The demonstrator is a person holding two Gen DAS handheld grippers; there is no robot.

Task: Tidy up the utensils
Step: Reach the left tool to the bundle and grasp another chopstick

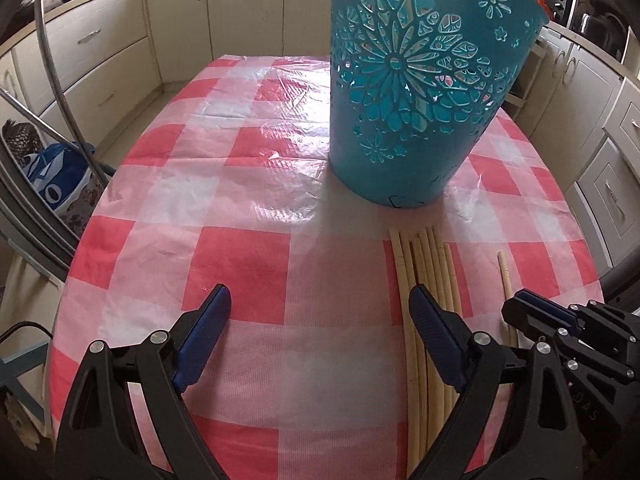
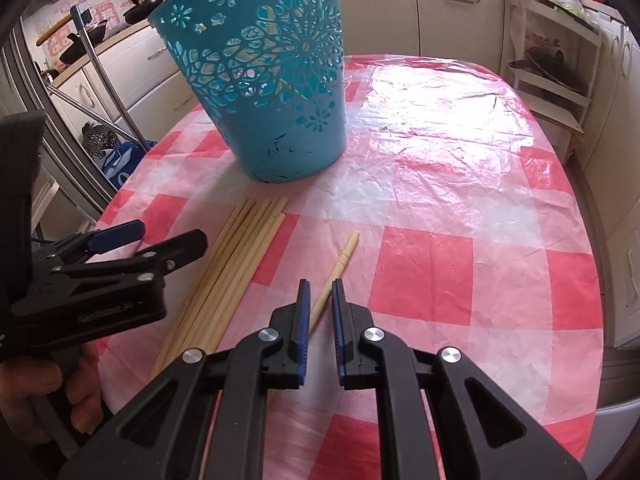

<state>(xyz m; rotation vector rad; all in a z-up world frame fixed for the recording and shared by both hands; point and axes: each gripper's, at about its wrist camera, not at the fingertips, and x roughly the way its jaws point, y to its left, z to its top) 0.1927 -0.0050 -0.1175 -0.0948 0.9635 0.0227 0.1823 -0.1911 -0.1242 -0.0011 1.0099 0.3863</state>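
A teal cut-out basket (image 1: 420, 80) (image 2: 272, 80) stands upright on the pink checked tablecloth (image 1: 200, 200) (image 2: 440, 260). In front of it lies a bundle of several pale wooden chopsticks (image 1: 424, 264) (image 2: 240, 248). One single chopstick (image 1: 505, 276) (image 2: 344, 258) lies apart to their right, tip toward the basket. My right gripper (image 2: 320, 286) (image 1: 520, 304) is shut on this single chopstick near its middle. My left gripper (image 1: 320, 300) (image 2: 168, 234) hangs wide open just left of the bundle, with its right finger over the bundle's edge and only bare cloth between its fingers.
Cream kitchen cabinets (image 1: 100, 40) ring the table. A blue bag (image 1: 56, 176) and slanted metal poles (image 1: 60, 80) stand off the table's left edge. A white shelf rack (image 2: 552, 60) sits at the far right. A hand (image 2: 80, 392) holds the left gripper.
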